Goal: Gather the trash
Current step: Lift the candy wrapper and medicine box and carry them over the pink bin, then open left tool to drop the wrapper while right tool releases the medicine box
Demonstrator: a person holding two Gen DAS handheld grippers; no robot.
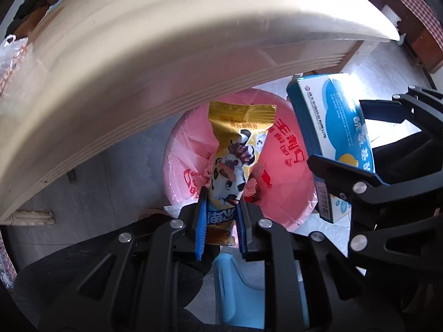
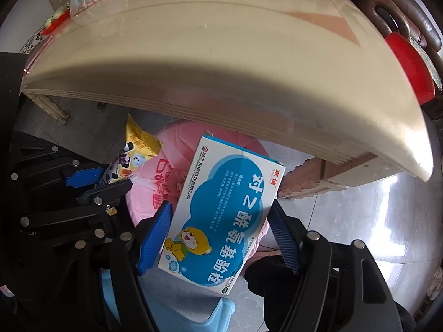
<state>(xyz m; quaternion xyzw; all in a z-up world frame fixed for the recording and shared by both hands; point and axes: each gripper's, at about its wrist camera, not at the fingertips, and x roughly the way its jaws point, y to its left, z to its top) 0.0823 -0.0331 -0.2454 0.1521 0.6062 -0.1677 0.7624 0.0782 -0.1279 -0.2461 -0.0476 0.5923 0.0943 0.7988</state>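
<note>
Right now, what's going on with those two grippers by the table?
A person holds a gripper in each hand above a bin lined with a pink bag, which stands on the floor at the edge of the table. The left gripper has its jaws shut on a yellow snack wrapper. The right gripper has its jaws clamped on a blue and white medicine box. Both items hang over the bin; neither is dropped yet.

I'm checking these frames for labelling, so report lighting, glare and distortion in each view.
Left wrist view: fisheye bends the table edge into an arc; its near side is shadowed, the wrapper and bin bag are sharp and lit. Right wrist view: the same bending, glare on the floor; the box is crisp.
</note>
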